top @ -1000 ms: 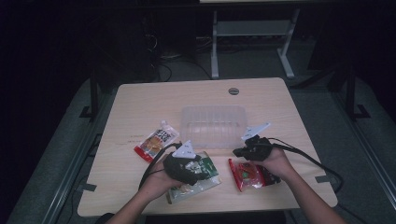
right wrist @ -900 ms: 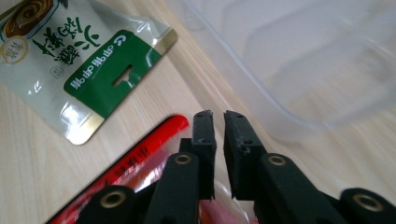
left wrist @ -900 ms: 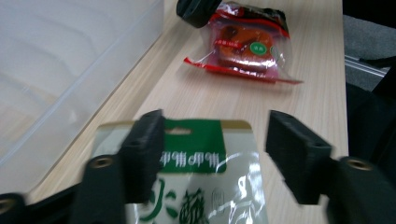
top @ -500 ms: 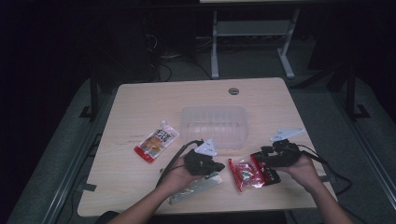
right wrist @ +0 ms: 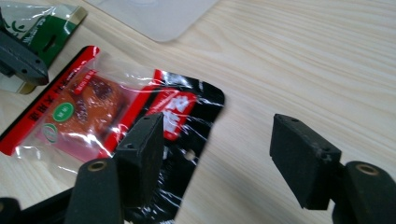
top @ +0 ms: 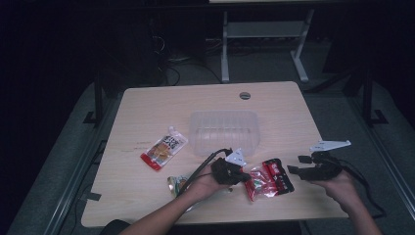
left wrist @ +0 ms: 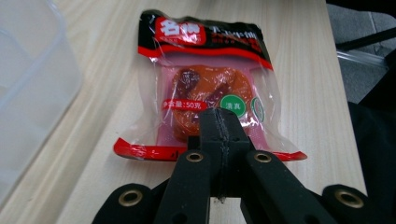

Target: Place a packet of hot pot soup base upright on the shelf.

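Left gripper (top: 243, 175) grabs the red snack pack (top: 268, 178)

Its jaws are clenched on the pack's edge, ready to lift it toward the clear tub (top: 223, 131) at 11 o'clock. The right gripper (top: 297, 164), at the pack's 3 o'clock, has just been opening its jaws; they stand released, gripping nothing.

My left gripper (top: 240, 172) sits at the red snack pack (top: 268, 178) on the tabletop (top: 147, 105); right gripper (top: 301, 164) hovers beside it, jaws apart.
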A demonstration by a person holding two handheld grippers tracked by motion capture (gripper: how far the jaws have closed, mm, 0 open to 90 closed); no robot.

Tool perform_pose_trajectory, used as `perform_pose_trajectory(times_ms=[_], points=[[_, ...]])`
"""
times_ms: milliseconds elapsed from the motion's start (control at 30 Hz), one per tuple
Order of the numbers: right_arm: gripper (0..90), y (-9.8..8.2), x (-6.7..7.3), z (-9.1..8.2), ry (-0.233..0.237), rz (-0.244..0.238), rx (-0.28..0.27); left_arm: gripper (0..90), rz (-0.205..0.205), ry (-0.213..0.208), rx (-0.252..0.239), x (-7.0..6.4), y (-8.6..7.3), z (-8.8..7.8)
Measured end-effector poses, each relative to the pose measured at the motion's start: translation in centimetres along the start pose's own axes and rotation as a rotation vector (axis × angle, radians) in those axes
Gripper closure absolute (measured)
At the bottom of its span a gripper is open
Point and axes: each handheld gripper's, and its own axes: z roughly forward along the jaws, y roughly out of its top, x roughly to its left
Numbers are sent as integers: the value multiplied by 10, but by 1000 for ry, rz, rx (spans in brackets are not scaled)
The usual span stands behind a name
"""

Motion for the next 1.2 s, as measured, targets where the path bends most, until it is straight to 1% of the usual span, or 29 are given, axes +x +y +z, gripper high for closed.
perform_pose_trajectory(times_ms=[33,67,167,300,333,367,467,533,567,600,667,700,733,800,833,867,900,933,967,1000,1100,1133,1200], points=[[340,0,0,0,0,0,0,898,0,0,0,0,0,0],[335,-2,-3,-3,-4,10,-11,898,2,0,15,0,-2,2],[331,-3,-6,-6,-3,25,-29,898,-4,5,25,0,-4,4],[325,-3,-7,-7,3,32,-34,898,-5,8,30,1,-6,5],[321,-2,-7,-7,5,33,-36,898,-5,15,42,0,-7,5],[317,-2,-6,-7,8,34,-37,898,-4,16,43,0,-8,5],[301,0,-5,-7,30,33,-48,898,-11,17,48,0,-11,5],[291,1,-3,-7,52,42,-49,898,-16,17,48,0,-12,5],[287,2,-3,-6,58,35,-52,898,-17,17,52,-1,-12,5],[283,2,-1,-5,67,42,-48,898,-24,17,53,-1,-13,5],[278,3,-1,-4,74,35,-50,899,-25,18,56,-1,-13,6],[271,4,2,-2,92,34,-41,899,-31,21,69,-1,-15,6],[270,4,3,-1,98,31,-40,899,-39,18,60,-1,-16,6],[266,5,5,2,117,35,-30,898,-37,18,63,-1,-16,6],[266,5,5,2,117,35,-30,899,-37,18,63,-1,-16,6],[265,6,7,6,134,29,-32,899,-34,20,64,-1,-16,6],[265,6,7,6,134,29,-32,899,-32,21,64,-1,-16,6],[265,7,9,8,151,29,-24,899,-33,24,63,-1,-16,6],[265,7,9,8,151,29,-24,899,-33,24,63,-1,-16,6],[265,7,11,12,169,30,-11,899,-34,24,62,-2,-16,6],[265,7,12,16,178,30,4,899,-34,26,61,-2,-16,6],[266,6,13,19,193,38,19,899,-28,27,65,-2,-16,6],[272,6,13,21,201,37,21,899,-30,28,61,-2,-16,6]])
